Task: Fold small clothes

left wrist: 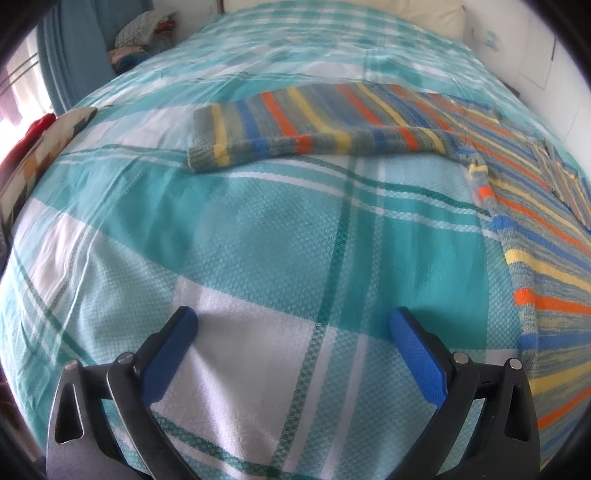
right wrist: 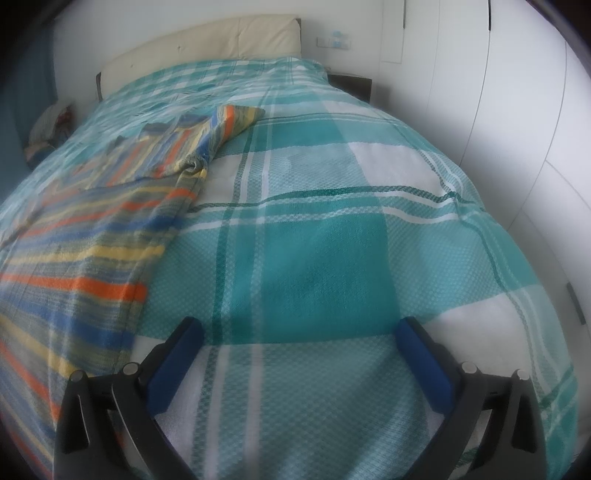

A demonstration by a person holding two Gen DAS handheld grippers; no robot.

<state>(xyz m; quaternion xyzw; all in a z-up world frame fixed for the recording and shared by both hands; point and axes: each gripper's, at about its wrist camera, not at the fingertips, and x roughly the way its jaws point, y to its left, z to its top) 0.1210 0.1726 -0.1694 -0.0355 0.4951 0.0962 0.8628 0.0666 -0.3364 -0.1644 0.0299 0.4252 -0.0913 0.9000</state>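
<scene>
At the bed's left edge a patterned cushion (left wrist: 44, 147) lies beside something red, with a heap of clothes (left wrist: 144, 29) farther back by the blue curtain. The left gripper (left wrist: 293, 325) hovers over bare teal-and-white checked bedspread (left wrist: 258, 240), its jaws spread wide and holding nothing, with open cover stretching ahead of it. The striped sweater (left wrist: 517, 192) lies flat on the bed ahead and to the right of it, 1 sleeve (left wrist: 295, 125) stretched leftward. The right gripper (right wrist: 299, 328) has the sweater's (right wrist: 85, 251) side edge just left of it; its jaws are also released and empty above the bedspread (right wrist: 332, 258), which runs clear to the bed's right edge by white wardrobe doors (right wrist: 517, 110).
</scene>
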